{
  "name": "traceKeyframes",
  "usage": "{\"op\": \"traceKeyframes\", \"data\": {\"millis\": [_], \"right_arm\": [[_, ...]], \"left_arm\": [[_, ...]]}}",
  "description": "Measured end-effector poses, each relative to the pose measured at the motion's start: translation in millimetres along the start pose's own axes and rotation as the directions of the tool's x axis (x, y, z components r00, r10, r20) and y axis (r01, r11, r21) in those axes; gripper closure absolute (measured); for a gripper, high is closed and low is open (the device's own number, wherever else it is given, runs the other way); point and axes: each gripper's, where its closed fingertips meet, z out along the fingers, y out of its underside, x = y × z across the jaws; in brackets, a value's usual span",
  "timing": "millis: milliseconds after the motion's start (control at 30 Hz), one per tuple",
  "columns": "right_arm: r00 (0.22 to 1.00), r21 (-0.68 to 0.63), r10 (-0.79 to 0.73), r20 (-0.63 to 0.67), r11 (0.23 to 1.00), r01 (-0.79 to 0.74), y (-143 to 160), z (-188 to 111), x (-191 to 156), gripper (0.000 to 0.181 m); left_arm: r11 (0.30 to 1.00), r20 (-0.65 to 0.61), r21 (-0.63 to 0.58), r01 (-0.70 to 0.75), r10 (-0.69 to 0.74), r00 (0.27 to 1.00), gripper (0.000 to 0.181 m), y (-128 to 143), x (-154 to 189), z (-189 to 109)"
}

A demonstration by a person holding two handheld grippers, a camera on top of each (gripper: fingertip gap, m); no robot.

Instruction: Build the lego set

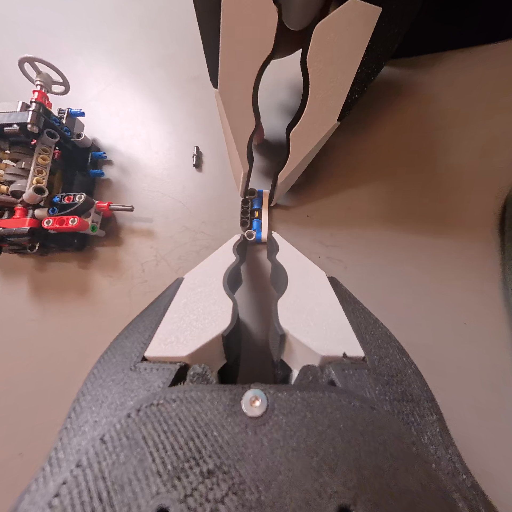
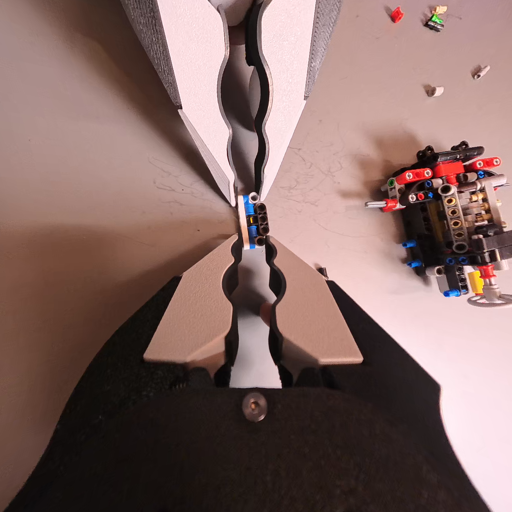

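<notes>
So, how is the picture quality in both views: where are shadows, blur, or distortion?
Left wrist view: the small sub-assembly is sharp, the lego model throws a soft shadow on the table, and the far gripper's top is blurred. Right wrist view: the left side of the table lies in shadow, and the wide-angle lens bends the edges.

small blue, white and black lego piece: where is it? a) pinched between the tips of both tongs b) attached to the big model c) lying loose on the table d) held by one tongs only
a: the small lego sub-assembly sits with the left tongs closed on its near end and the right tongs closed on its far end, away from the big model.
</notes>
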Motion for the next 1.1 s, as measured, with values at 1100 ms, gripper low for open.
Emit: {"op": "traceKeyframes", "data": {"millis": [1100], "right_arm": [[0.997, -0.001, -0.052, 0.058, 0.999, 0.052, 1.1, -1.6, -7.1, 0.168]], "left_arm": [[1.0, -0.074, 0.03, 0.005, -0.003, 0.997, 0.167, 0.5, 6.5, -1.0]]}}
